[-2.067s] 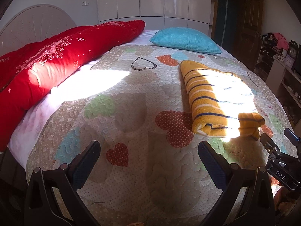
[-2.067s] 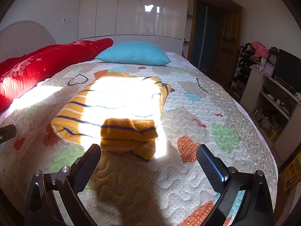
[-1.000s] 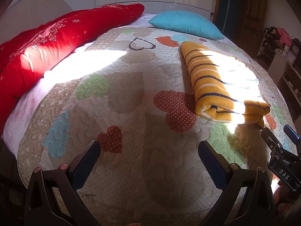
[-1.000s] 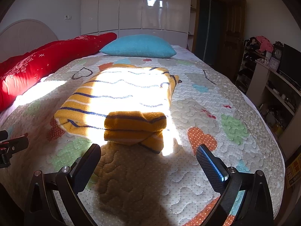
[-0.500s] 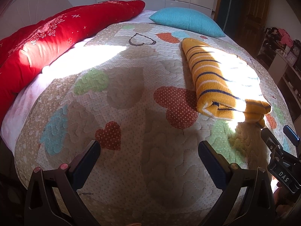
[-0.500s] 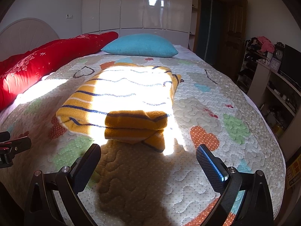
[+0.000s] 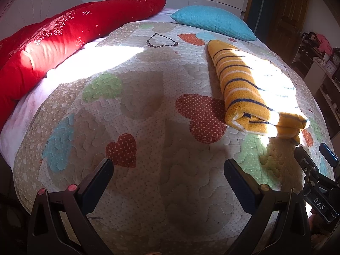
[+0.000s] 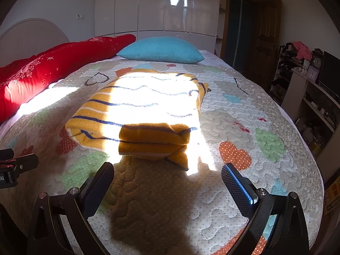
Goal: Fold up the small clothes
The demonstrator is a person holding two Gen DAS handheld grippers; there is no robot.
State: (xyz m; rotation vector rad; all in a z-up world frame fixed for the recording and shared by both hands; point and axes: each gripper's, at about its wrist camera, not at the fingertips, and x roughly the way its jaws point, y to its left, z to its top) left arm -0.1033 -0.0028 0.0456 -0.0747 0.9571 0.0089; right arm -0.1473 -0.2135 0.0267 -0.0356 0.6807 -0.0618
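Garment: yellow striped sweater (image 8: 140, 110) lying folded on the bed (image 8: 244, 110), toward its right edge | Tongs: I am holding left tongs (image 7: 167, 174) and right tongs (image 8: 167, 175) released, empty, short of its near hem | Judgement: fold appearing finished, so nothing needs gripping.

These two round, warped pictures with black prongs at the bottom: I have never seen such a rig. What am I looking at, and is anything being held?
No robot here: a person holds a two-finger gripper in each hand, each carrying a fisheye camera that looks along its fingers. One picture is from the left gripper, the other from the right gripper. Both are open and hold nothing. On the heart-patterned quilt lies a folded yellow striped garment, partly in sunlight. Behind it are a blue pillow and a red bolster.
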